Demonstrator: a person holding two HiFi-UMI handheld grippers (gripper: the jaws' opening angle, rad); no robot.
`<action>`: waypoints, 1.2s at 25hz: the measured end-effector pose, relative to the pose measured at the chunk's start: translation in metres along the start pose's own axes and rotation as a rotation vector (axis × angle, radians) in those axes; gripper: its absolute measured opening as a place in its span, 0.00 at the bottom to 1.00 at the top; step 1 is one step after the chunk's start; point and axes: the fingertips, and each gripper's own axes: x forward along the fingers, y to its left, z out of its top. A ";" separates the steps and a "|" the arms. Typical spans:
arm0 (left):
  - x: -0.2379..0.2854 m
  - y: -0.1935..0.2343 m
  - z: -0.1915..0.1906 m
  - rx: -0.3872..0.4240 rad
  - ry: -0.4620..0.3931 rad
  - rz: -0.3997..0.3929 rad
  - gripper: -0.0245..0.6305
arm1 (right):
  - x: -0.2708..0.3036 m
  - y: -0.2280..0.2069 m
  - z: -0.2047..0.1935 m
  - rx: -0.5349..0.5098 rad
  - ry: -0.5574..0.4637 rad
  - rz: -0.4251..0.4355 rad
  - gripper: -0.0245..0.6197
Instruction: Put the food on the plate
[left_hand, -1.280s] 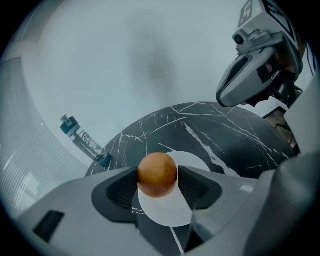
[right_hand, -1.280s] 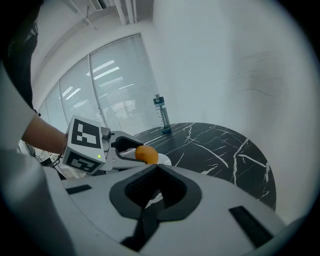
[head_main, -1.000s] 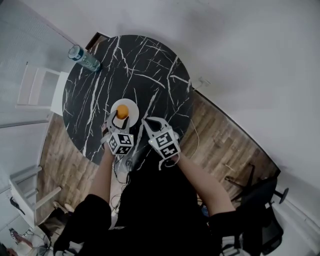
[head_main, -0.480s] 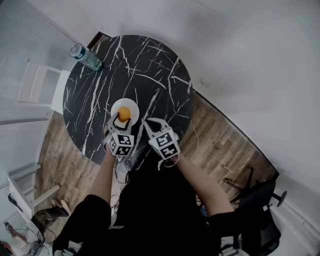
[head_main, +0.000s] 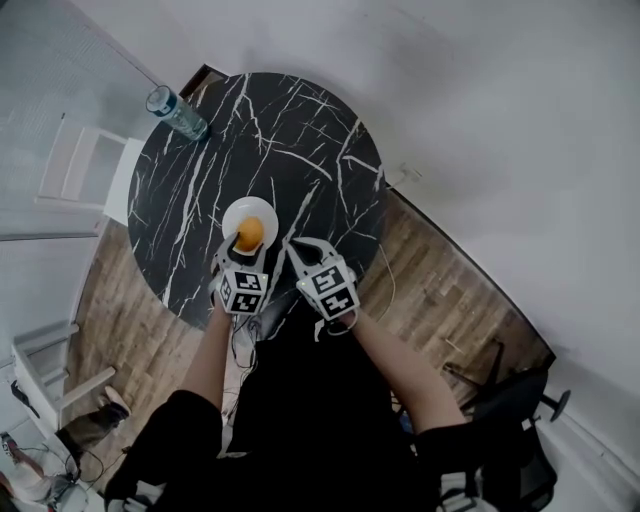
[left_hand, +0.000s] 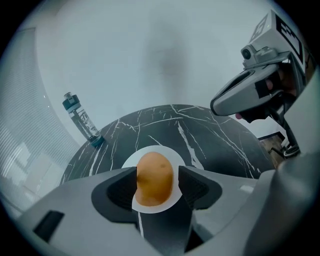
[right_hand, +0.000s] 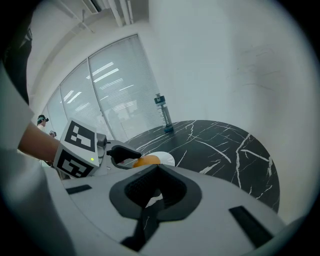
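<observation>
An orange, potato-shaped piece of food (left_hand: 155, 178) sits between the pads of my left gripper (left_hand: 154, 186), which is shut on it. It hangs just over the near part of a small white plate (left_hand: 176, 156) on the round black marble table (head_main: 300, 130). In the head view the food (head_main: 249, 233) shows at the plate's (head_main: 252, 210) near side, in front of the left gripper (head_main: 247, 246). My right gripper (head_main: 296, 246) hovers beside it on the right, over the table's near edge. Seen from its own camera, the right gripper (right_hand: 156, 175) is shut with nothing in it.
A clear water bottle (head_main: 178, 113) with a blue cap stands at the table's far left edge. A white chair (head_main: 85, 170) is to the left of the table. Wooden floor (head_main: 440, 290) surrounds the table, with a cable trailing near the person's body.
The left gripper and the food have drifted a little toward me, from over the plate's middle to its near part. The right gripper has stayed put.
</observation>
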 end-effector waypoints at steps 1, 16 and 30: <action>0.000 0.001 0.000 -0.013 0.000 0.003 0.41 | -0.001 0.000 0.001 -0.003 -0.003 0.002 0.03; -0.057 0.011 0.031 -0.392 -0.133 0.115 0.41 | -0.032 0.016 0.035 -0.103 -0.091 0.049 0.03; -0.183 -0.008 0.056 -0.654 -0.326 0.327 0.17 | -0.087 0.067 0.094 -0.222 -0.300 0.110 0.03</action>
